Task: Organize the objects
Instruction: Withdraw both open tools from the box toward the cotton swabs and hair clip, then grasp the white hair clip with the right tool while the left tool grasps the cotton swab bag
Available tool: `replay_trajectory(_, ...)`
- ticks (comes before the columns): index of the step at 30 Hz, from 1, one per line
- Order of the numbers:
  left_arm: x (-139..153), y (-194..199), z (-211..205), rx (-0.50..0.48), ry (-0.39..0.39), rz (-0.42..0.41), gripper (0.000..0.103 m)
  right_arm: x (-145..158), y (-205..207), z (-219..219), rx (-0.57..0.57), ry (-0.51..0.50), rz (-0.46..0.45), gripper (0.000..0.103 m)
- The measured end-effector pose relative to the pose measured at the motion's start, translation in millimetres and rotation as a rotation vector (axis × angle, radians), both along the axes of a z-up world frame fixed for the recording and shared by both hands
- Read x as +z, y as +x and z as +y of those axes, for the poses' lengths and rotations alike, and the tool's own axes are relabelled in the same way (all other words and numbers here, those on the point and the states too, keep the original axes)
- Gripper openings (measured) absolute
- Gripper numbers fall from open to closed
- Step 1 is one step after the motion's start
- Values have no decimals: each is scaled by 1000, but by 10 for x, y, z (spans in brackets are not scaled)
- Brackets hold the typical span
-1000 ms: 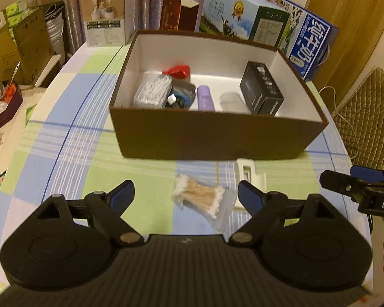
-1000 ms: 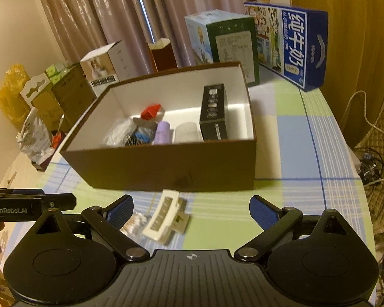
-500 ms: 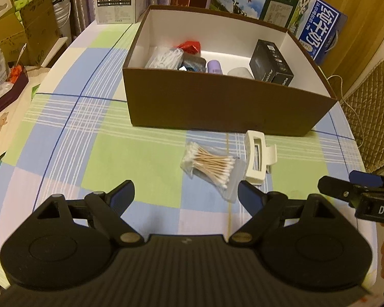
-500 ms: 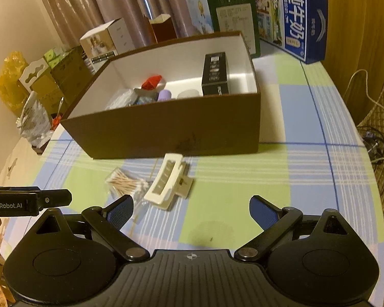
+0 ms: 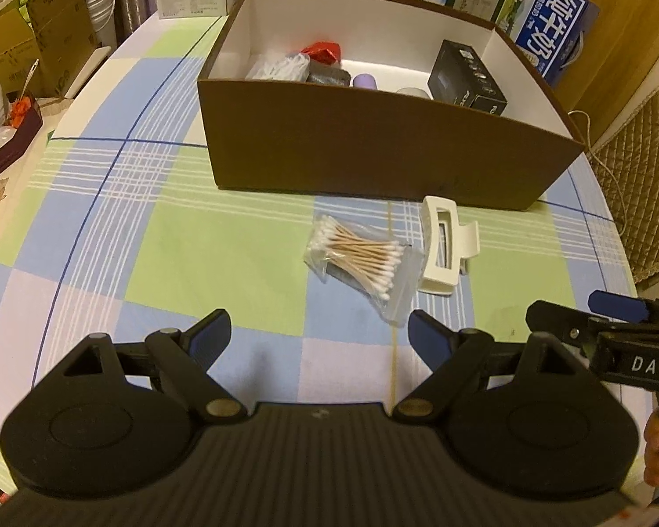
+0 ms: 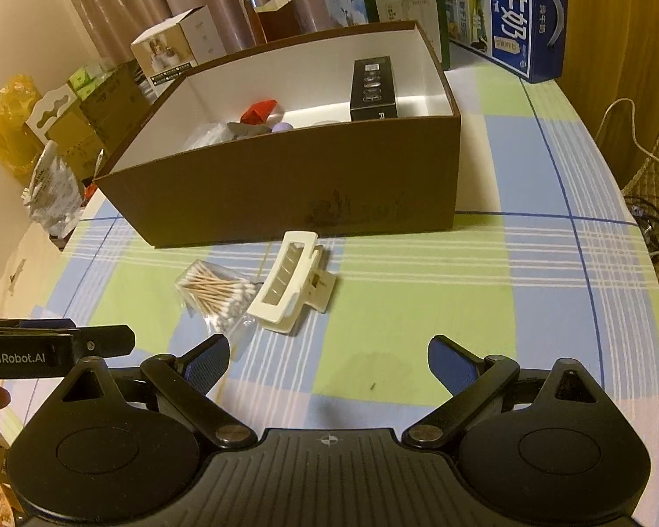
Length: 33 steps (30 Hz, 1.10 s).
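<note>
On the checked surface (image 5: 224,237), just in front of the brown box (image 5: 373,162), lie the two items not yet stowed: a clear bag of cotton swabs (image 5: 358,259) and a cream hair clip (image 5: 443,248). The two touch, with the clip's edge against the bag's right side. I hold my left claw (image 5: 318,336) above the near part of the surface, fingers spread wide and gripping nothing, because the bag sits almost on its centre line and a wide gap suits a flat, slack packet. My right claw (image 6: 329,358) is likewise spread and empty, with the clip ahead and slightly left of it. The box stands open at the top and already holds a black carton (image 5: 465,77), a red item (image 5: 323,50), a purple cylinder (image 5: 364,81) and a second swab packet (image 5: 279,66), so I judge it to be the destination. Risk: the bag's film may slip or drag the clip along.
</note>
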<state>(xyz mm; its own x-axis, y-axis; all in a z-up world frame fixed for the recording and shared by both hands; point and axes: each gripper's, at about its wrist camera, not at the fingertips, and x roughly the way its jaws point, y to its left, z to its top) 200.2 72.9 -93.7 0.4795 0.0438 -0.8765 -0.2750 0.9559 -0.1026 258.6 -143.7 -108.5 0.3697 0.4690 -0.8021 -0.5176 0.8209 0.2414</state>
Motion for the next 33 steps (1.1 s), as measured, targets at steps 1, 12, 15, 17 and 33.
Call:
replay_trajectory(1, -12, 9, 4, 2, 2, 3, 85, -14, 4, 8, -2, -2, 2, 95)
replay_trajectory(12, -150, 134, 125, 18, 23, 26, 85, -172, 107, 243, -3, -21, -3, 86)
replay_trajectory(15, -191, 176, 168, 25, 27, 32, 85, -215, 162, 327, 3, -18, -7, 78)
replay_trajectory(17, -219, 199, 198, 28, 28, 36, 85, -246, 192, 392, 13, -18, -9, 75)
replay_trajectory(33, -400, 360, 303, 3, 23, 53, 85, -556, 335, 798, 17, -73, -17, 68)
